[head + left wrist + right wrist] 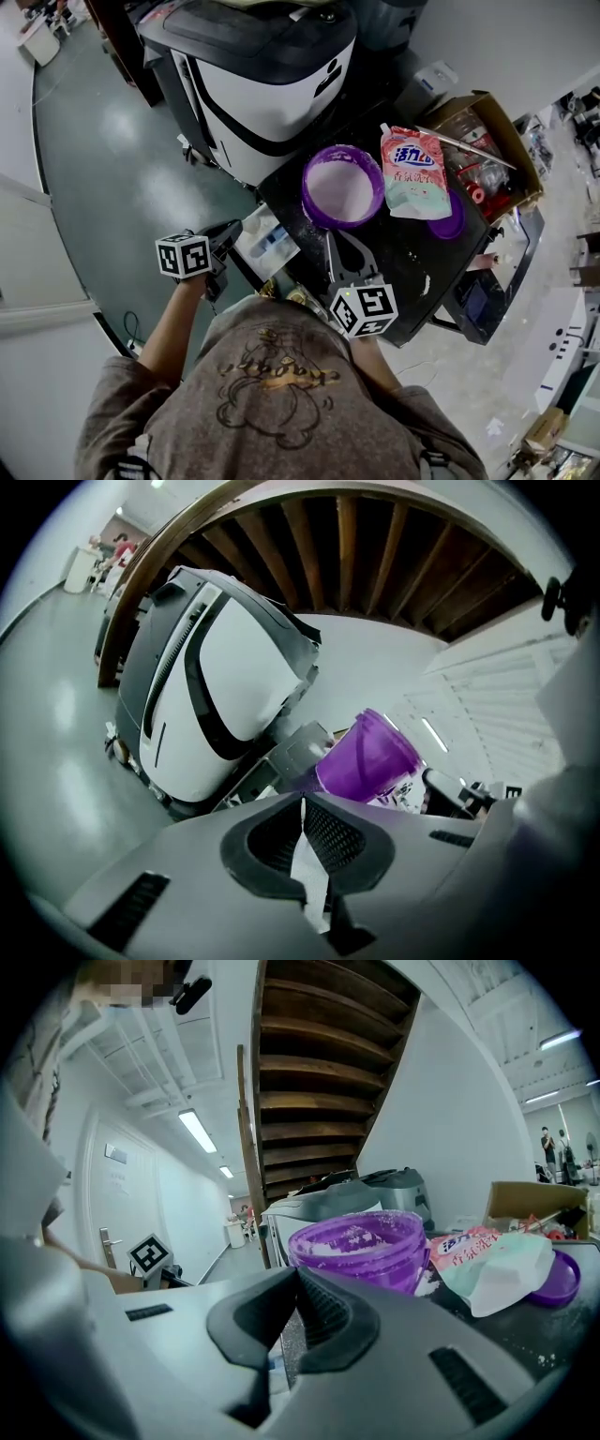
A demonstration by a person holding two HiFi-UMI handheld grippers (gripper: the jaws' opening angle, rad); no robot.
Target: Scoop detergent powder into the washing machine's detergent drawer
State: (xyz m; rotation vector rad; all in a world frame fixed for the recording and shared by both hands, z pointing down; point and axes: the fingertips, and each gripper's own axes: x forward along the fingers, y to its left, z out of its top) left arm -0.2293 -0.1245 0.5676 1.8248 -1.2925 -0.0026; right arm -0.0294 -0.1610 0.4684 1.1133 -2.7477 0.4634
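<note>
A purple tub (342, 187) of white detergent powder stands open on a black top (412, 267); it also shows in the left gripper view (370, 757) and the right gripper view (361, 1241). A white drawer (267, 242) with a blue part sticks out at the black top's left edge. My left gripper (228, 242) (303, 803) is shut and empty, just left of the drawer. My right gripper (336, 242) (298, 1277) is shut and empty, just in front of the tub. No scoop is in view.
A pink and white detergent bag (415, 173) (492, 1260) lies right of the tub, partly over a purple lid (450, 223) (558, 1279). A cardboard box (487, 145) of odds and ends stands behind. A large white and black machine (262, 75) (216, 686) stands beyond the tub.
</note>
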